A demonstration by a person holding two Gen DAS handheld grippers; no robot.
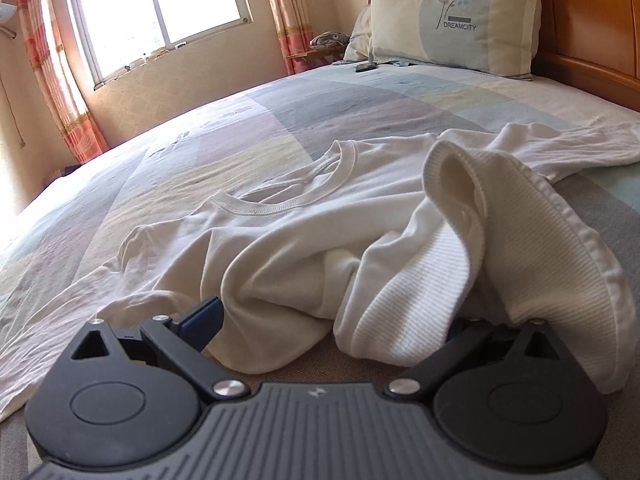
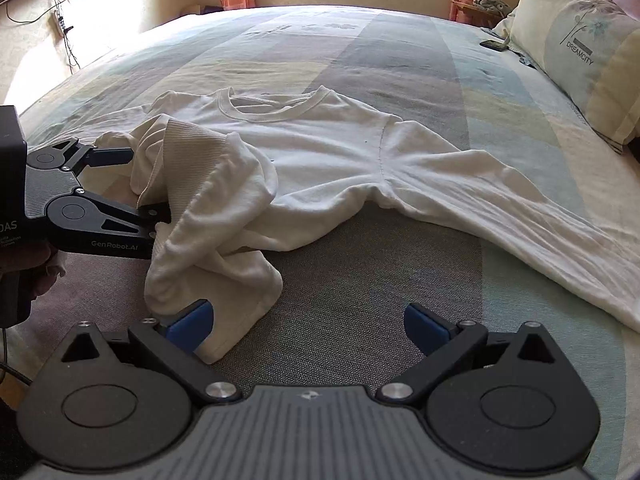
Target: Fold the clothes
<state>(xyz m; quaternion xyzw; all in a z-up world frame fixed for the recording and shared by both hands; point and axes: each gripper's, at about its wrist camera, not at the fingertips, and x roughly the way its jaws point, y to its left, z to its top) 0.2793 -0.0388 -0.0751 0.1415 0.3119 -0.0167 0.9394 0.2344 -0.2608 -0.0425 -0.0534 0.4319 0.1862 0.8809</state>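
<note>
Shirt: your white long-sleeved shirt (image 2: pixel 332 140) lies on the bed (image 2: pixel 360 40), soft knit, ribbed cuff bunched up.
Left tool: your left tool (image 2: pixel 138 184) reaches in level, jaws spread around the bunched sleeve.
Right tool: your right tool (image 2: pixel 308 328) is wide open, empty, one pad touching the shirt's hem.

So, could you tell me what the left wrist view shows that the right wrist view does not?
Only the left wrist view shows the window.

Only the right wrist view shows the left gripper from outside, its jaws apart with the shirt's ribbed hem bunched between them, and the open right gripper beside the fabric.

Both show the white long-sleeved shirt on the bed, the DREAMCITY pillow and the orange curtains.
</note>
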